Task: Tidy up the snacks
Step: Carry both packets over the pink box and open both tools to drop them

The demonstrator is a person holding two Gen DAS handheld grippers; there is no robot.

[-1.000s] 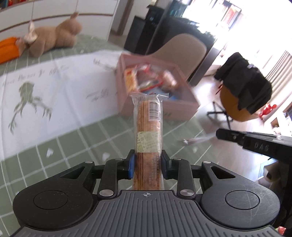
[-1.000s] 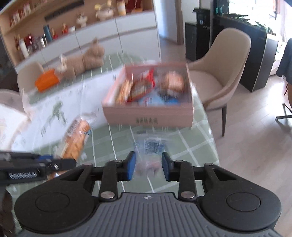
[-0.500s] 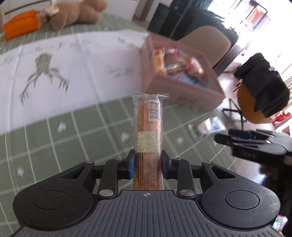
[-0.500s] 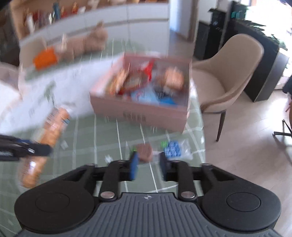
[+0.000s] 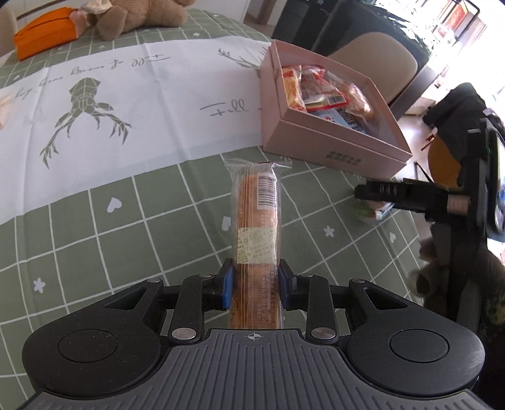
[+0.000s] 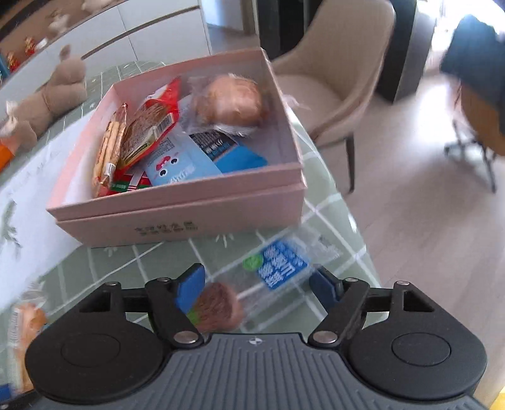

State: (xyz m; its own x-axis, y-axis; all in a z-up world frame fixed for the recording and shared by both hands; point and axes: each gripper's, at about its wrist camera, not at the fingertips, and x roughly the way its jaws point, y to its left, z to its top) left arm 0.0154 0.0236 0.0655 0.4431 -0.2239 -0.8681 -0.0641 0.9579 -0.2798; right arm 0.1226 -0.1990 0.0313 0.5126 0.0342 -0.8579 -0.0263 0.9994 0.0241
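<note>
My left gripper [image 5: 255,280] is shut on a long orange snack pack [image 5: 255,217] in clear wrap, which sticks out forward above the green checked tablecloth. The pink box [image 5: 334,151] with several snacks inside stands ahead to the right. My right gripper [image 6: 255,279] hangs low over the table just in front of the pink box [image 6: 189,220], and its jaws are opening. Between them lies a clear packet with a blue label [image 6: 277,265] and a brown cake [image 6: 217,306]; the pads do not press on it. The right gripper [image 5: 372,192] also shows from the side in the left wrist view.
A teddy bear [image 5: 142,12] and an orange pouch [image 5: 44,34] lie at the far side. A white cloth with a deer print [image 5: 126,94] covers the table's middle. The table edge runs just right of the packet, with a beige chair [image 6: 341,88] beyond.
My right gripper came down and closer to the box, over the blue-label packet, and its jaws spread apart. My left gripper sank a little, still holding the long snack pack.
</note>
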